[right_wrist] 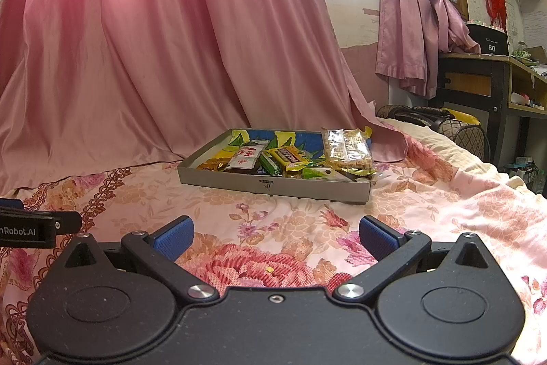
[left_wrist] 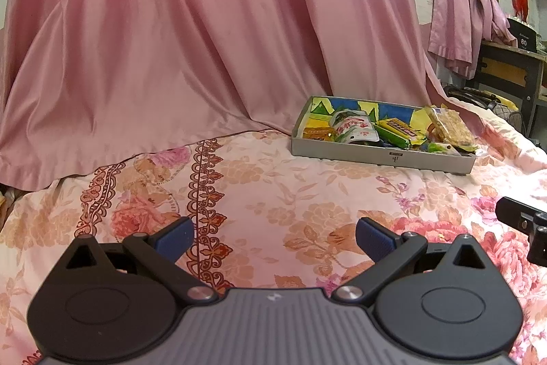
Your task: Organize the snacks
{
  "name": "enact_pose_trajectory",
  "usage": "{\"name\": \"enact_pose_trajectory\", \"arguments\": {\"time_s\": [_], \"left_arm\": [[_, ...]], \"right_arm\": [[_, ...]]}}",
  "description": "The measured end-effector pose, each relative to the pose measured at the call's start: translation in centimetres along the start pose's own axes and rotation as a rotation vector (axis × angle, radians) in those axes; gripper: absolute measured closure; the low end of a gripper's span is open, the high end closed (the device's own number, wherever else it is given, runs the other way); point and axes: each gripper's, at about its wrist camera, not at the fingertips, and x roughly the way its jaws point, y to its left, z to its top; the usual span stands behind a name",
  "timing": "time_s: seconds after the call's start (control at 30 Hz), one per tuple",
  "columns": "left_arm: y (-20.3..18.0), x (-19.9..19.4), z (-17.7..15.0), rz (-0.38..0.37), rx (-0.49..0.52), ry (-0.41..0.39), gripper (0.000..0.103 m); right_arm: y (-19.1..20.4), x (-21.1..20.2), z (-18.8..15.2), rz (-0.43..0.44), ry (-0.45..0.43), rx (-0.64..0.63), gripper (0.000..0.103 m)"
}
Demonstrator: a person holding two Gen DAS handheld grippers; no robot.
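A shallow grey box sits on the flowered bedspread, holding several snack packets: a white pouch with red print, a yellow bar and a clear bag of crackers leaning on its right end. My left gripper is open and empty, low over the bedspread, with the box ahead to its right. My right gripper is open and empty, with the box straight ahead.
A pink curtain hangs down onto the bed behind the box. A dark desk and a bag stand to the right past the bed edge. Each gripper shows at the edge of the other's view.
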Motion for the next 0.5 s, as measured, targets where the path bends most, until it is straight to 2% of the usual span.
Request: {"name": "enact_pose_trajectory", "arguments": {"time_s": [0.5], "left_arm": [[0.08, 0.02, 0.0, 0.001, -0.003, 0.008, 0.0]], "right_arm": [[0.03, 0.01, -0.01, 0.0, 0.002, -0.001, 0.001]]}}
